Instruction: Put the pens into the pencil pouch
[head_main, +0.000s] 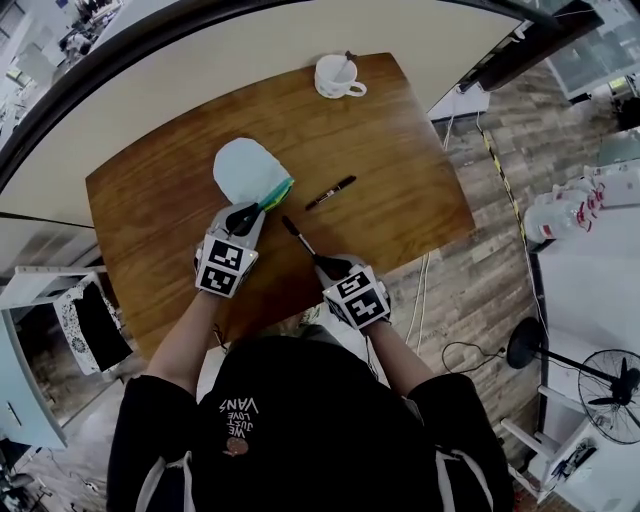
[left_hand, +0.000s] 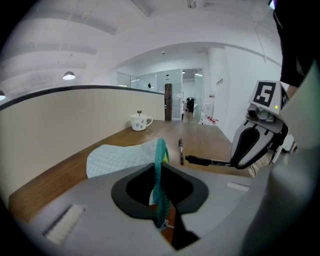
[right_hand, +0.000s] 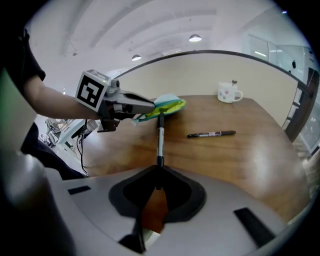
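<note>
A pale blue pencil pouch (head_main: 245, 168) with a teal zipper lies on the wooden table (head_main: 400, 180). My left gripper (head_main: 258, 208) is shut on the pouch's zipper edge (left_hand: 160, 170) and lifts that end a little. My right gripper (head_main: 322, 262) is shut on a black pen (head_main: 298, 238) whose far tip points at the pouch's mouth (right_hand: 167, 106), just short of it. A second black pen (head_main: 330, 192) lies loose on the table to the right of the pouch. In the right gripper view the held pen (right_hand: 160, 140) runs straight out from the jaws toward the left gripper (right_hand: 150, 106).
A white cup (head_main: 337, 76) with a spoon stands at the table's far edge. A curved beige partition rises behind the table. To the right the table ends over a wood floor with cables, and a fan (head_main: 610, 395) stands there.
</note>
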